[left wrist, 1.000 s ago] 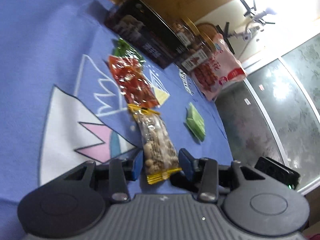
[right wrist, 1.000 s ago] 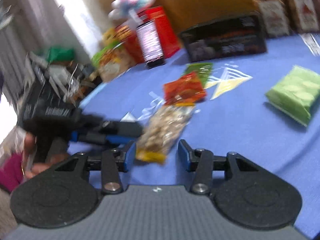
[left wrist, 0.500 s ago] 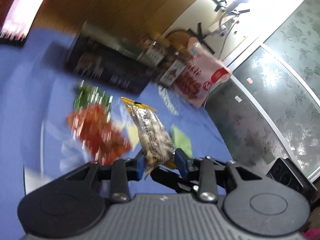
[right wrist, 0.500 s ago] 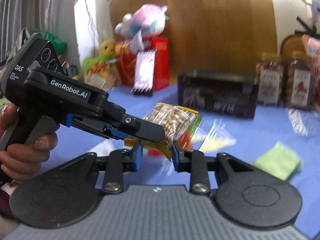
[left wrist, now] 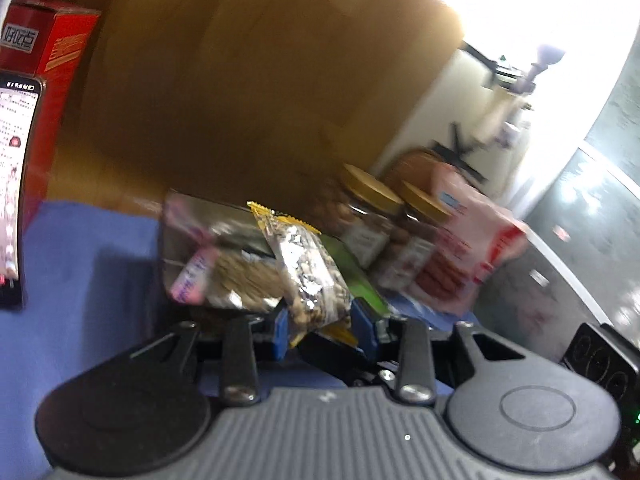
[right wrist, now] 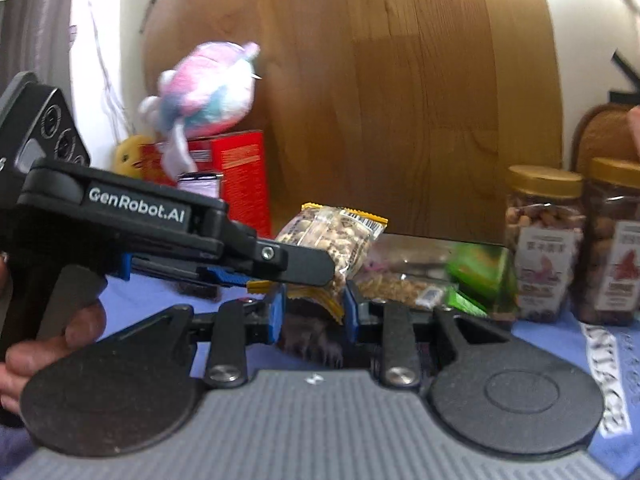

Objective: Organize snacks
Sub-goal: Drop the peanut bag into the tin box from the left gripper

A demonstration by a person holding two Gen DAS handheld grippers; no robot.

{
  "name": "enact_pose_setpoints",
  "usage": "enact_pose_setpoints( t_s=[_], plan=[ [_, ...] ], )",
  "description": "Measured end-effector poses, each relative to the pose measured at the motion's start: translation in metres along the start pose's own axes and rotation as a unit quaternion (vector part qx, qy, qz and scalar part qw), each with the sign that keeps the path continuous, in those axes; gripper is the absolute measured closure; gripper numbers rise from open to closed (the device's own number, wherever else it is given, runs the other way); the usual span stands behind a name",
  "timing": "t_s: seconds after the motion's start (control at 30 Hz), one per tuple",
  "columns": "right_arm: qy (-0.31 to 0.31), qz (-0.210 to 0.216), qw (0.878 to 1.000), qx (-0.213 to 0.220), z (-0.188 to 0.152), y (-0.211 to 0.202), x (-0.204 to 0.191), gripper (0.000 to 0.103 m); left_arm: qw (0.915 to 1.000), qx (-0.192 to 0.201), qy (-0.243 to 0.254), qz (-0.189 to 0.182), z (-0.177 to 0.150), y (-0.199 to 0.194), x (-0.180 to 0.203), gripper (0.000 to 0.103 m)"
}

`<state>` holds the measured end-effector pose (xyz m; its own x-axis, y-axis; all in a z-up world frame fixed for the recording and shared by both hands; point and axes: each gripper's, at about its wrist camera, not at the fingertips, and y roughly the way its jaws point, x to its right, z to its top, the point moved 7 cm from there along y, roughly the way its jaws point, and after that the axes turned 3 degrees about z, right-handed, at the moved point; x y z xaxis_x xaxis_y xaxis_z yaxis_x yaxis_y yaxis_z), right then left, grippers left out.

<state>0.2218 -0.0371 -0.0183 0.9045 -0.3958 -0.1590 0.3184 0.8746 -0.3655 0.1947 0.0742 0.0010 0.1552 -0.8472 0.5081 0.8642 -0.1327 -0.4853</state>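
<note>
Lifted off the desk (left wrist: pixel 80 264) since a second ago, the peanut packet (left wrist: pixel 308 272) now hangs up in the air, left gripper (left wrist: pixel 320 326) fingers clamped on its bottom end. Right gripper (right wrist: pixel 310 312) fingers close on that end too. Behind, left to right: phone (left wrist: pixel 16 200) at 9 o'clock, dark box (left wrist: pixel 216 232), nut jars (right wrist: pixel 544 236) at 3.

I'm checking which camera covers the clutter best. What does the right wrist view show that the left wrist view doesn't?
Only the right wrist view shows the plush toy and the person's hand on the left gripper's handle. Only the left wrist view shows the phone and the pink snack bag. Both show the peanut packet, the gold-lidded jars and the red box.
</note>
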Motion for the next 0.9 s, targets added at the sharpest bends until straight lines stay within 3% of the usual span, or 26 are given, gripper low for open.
enact_pose_setpoints(
  t_s=[0.17,0.27,0.4,0.57,0.7,0.9],
  plan=[
    [0.025,0.005,1.0,-0.018,0.003,0.039,0.01,0.068,0.9993,-0.003,-0.019,0.033,0.015,0.025,-0.027,0.069],
    [0.019,-0.001,1.0,-0.015,0.002,0.045,0.006,0.065,0.9982,-0.004,-0.024,0.055,0.017,0.029,-0.036,0.068],
    [0.01,-0.012,1.0,-0.008,-0.001,0.034,-0.001,0.062,0.9982,0.0,-0.027,0.054,0.012,0.025,-0.037,0.068],
    [0.034,-0.013,0.999,0.007,-0.007,-0.006,0.003,0.062,0.9986,0.021,-0.02,0.044,0.001,-0.005,-0.025,0.068],
    [0.087,-0.015,0.996,0.008,-0.021,-0.053,0.022,0.062,0.9989,0.031,-0.023,0.026,-0.02,-0.033,-0.013,0.068],
    [0.162,-0.074,0.984,0.018,-0.06,-0.128,0.066,0.061,0.9991,-0.02,-0.038,-0.007,-0.082,-0.035,0.014,0.068]
  ],
)
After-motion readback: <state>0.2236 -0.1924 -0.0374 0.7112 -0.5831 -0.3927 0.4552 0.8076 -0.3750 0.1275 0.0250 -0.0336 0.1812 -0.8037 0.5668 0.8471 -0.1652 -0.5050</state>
